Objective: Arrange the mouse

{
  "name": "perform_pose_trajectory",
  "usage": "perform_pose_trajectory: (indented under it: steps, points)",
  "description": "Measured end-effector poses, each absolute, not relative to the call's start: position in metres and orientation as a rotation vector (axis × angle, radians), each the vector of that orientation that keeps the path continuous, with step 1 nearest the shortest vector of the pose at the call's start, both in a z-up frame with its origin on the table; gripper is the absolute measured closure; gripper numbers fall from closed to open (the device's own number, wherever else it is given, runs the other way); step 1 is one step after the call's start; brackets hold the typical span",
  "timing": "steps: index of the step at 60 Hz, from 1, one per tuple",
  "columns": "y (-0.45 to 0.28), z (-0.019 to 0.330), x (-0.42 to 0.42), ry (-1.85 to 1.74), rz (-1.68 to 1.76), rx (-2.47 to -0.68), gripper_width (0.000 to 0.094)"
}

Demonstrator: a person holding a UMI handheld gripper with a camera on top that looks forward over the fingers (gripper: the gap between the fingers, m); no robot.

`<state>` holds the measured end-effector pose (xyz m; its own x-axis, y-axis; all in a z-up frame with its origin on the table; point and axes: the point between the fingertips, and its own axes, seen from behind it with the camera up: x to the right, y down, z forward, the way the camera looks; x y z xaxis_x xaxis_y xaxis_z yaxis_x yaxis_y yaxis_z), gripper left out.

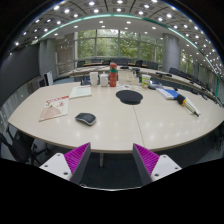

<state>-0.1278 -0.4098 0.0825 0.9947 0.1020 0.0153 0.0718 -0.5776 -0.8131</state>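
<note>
A dark grey mouse (86,119) lies on the white table (130,125), beyond my left finger and well ahead of it. A round black mouse pad (129,96) lies farther back near the table's middle. My gripper (111,160) hovers off the table's near edge. Its fingers (76,157) with magenta pads stand wide apart with nothing between them.
A pink-covered booklet (55,108) lies left of the mouse. Bottles and a red-capped container (113,75) stand at the far side, with papers and a blue pen (186,101) to the right. Chairs and windows lie beyond.
</note>
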Motion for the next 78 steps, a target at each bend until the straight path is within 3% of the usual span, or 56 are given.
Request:
perform_pose_trajectory:
  steps: [11, 25, 44, 49, 54, 68, 78]
  points:
    - [-0.321, 0.036, -0.221, -0.162, 0.058, -2.182, 0.0077]
    - [-0.237, -0.005, -0.250, -0.170, -0.035, -2.217, 0.0078]
    - [-0.171, -0.007, -0.251, -0.168, -0.082, -2.219, 0.0088]
    - [-0.163, -0.011, -0.257, -0.167, -0.028, -2.225, 0.0203]
    - [-0.161, -0.013, -0.269, -0.170, 0.057, -2.235, 0.0455]
    - [-0.158, -0.012, -0.278, -0.203, 0.070, -2.275, 0.0610]
    - [-0.145, 0.043, -0.280, -0.243, 0.095, -2.201, 0.0627]
